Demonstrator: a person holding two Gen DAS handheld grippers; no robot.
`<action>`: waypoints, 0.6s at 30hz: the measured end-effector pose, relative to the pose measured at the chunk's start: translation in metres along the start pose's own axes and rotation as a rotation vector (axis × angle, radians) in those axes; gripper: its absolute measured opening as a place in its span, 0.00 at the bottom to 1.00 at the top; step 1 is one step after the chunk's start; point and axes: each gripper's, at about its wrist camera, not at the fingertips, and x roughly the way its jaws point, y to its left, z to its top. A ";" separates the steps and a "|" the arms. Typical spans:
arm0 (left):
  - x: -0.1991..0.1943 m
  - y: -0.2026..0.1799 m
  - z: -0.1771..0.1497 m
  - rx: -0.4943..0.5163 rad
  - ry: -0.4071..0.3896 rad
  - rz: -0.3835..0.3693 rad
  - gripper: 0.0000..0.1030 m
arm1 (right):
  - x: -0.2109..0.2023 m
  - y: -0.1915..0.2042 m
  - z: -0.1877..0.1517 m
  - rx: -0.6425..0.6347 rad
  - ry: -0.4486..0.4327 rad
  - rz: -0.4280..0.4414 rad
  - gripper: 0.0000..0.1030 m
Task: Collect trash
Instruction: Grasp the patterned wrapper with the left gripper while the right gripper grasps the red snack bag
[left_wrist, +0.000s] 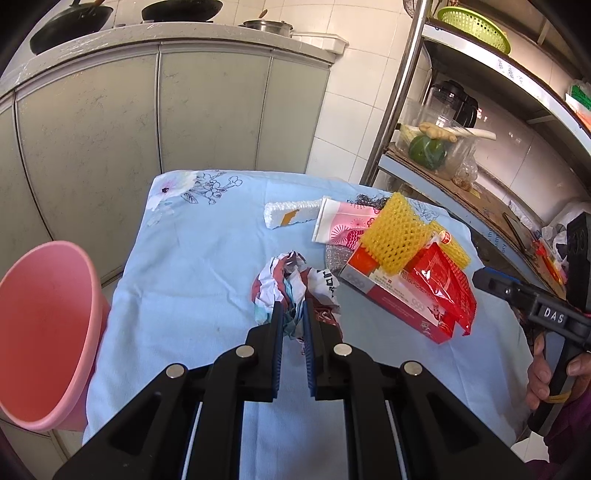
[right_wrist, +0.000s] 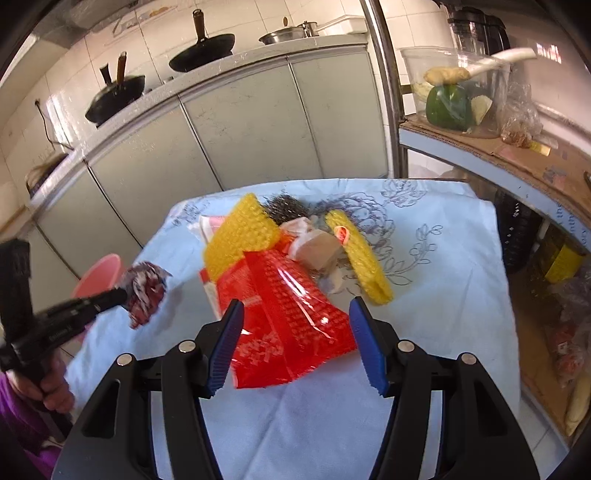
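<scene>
My left gripper (left_wrist: 293, 314) is shut on a crumpled ball of printed paper (left_wrist: 291, 280), held just above the blue cloth; it also shows in the right wrist view (right_wrist: 146, 291). My right gripper (right_wrist: 295, 325) is open, its jaws on either side of a red plastic wrapper (right_wrist: 288, 314). That wrapper (left_wrist: 443, 288) lies on a red-and-white box (left_wrist: 399, 295). Yellow foam nets (left_wrist: 395, 236) (right_wrist: 240, 236) lie on the pile. A pink bin (left_wrist: 44, 302) stands at the table's left edge.
The table has a light blue floral cloth (left_wrist: 199, 258). At the back of the pile lie a white foam net (left_wrist: 291, 214), a pink packet (left_wrist: 343, 225) and a steel scourer (right_wrist: 284, 210). A metal shelf (left_wrist: 480, 192) with vegetables stands right. Grey cabinets (left_wrist: 147, 110) stand behind.
</scene>
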 end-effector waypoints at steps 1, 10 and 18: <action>-0.001 0.001 0.000 -0.007 0.001 -0.005 0.09 | 0.001 0.005 0.001 -0.015 0.005 0.010 0.64; -0.004 0.007 -0.002 -0.043 0.001 -0.015 0.10 | 0.031 0.033 -0.012 -0.181 0.057 -0.093 0.66; -0.006 0.009 -0.002 -0.053 -0.008 -0.031 0.10 | 0.028 0.010 -0.015 -0.088 0.065 -0.083 0.33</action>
